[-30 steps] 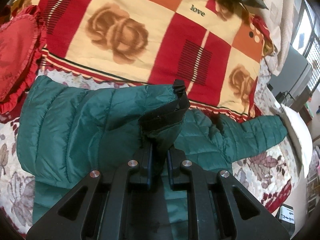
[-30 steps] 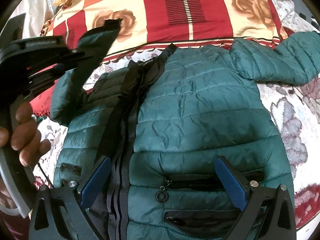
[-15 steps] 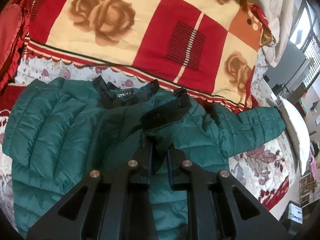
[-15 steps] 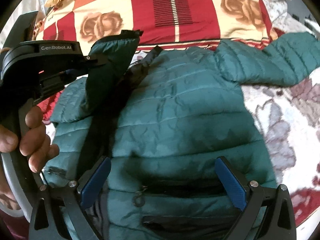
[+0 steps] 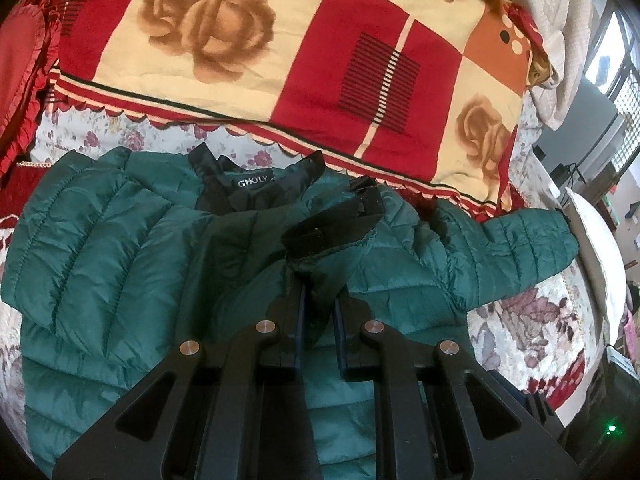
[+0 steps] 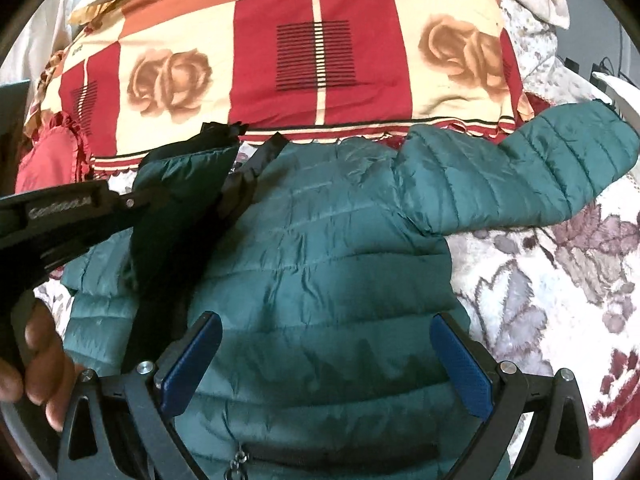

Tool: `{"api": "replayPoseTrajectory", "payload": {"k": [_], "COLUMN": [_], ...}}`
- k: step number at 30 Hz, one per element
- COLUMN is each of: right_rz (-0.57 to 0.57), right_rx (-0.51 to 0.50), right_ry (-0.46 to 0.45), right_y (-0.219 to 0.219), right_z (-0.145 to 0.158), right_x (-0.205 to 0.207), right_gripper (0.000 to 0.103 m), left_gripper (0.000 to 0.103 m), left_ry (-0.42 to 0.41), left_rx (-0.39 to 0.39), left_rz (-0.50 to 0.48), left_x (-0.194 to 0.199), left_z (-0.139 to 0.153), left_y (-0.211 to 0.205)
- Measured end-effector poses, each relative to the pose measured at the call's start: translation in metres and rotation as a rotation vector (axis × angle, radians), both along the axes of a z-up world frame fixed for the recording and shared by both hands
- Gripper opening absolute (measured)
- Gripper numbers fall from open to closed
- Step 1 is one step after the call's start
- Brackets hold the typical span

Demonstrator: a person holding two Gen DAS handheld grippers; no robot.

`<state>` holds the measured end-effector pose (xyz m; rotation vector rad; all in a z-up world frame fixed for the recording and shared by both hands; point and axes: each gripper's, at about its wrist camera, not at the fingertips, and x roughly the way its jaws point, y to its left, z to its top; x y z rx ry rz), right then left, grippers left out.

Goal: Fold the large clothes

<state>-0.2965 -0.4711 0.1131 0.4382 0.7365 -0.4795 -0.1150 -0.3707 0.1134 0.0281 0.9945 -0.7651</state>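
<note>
Green puffer jacket (image 6: 320, 272) lies flat mid-frame on floral bedspread (image 6: 540, 280), long axis vertical in frame, collar (image 5: 256, 184) toward checkered blanket (image 6: 316, 60) at top. One sleeve (image 6: 520, 176) points upper right. Left gripper (image 5: 320, 304) clamps the other sleeve's cuff (image 5: 332, 232), lifted over the chest. Right gripper (image 6: 326, 360) spread wide above lower body, holding nothing.

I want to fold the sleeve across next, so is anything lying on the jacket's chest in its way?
Nothing visible does. The left gripper is shut on the sleeve cuff, above the green jacket; its front is bare, and the right gripper hovers open over it.
</note>
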Motion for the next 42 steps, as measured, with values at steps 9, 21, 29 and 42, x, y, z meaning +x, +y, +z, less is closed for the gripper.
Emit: {"api": "replayPoseTrajectory", "payload": {"k": [9, 21, 29, 42], "right_rz": [-0.049, -0.064, -0.059, 0.081], "right_rx": [0.016, 0.054, 0.035, 0.183], "right_ry": [0.014, 0.048, 0.044, -0.095], "right_y": [-0.015, -0.024, -0.017, 0.013], "right_z": [-0.006, -0.019, -0.016, 0.007], "right_x": [-0.006, -0.002, 0.0, 0.026], "right_gripper": [0.103, 0.103, 0.103, 0.103], "left_gripper": [0.011, 0.017, 0.068, 0.068], "left_ry": [0.031, 0.18, 0.223, -0.039], "left_rx": [0.004, -0.073, -0.244, 0.044], "left_rz": [-0.016, -0.028, -0.075, 0.267], "left_x": [-0.006, -0.001, -0.011, 0.047], "left_z": [-0.013, -0.028, 0.014, 0.001], "left_y": [-0.015, -0.007, 0.034, 0.17]}}
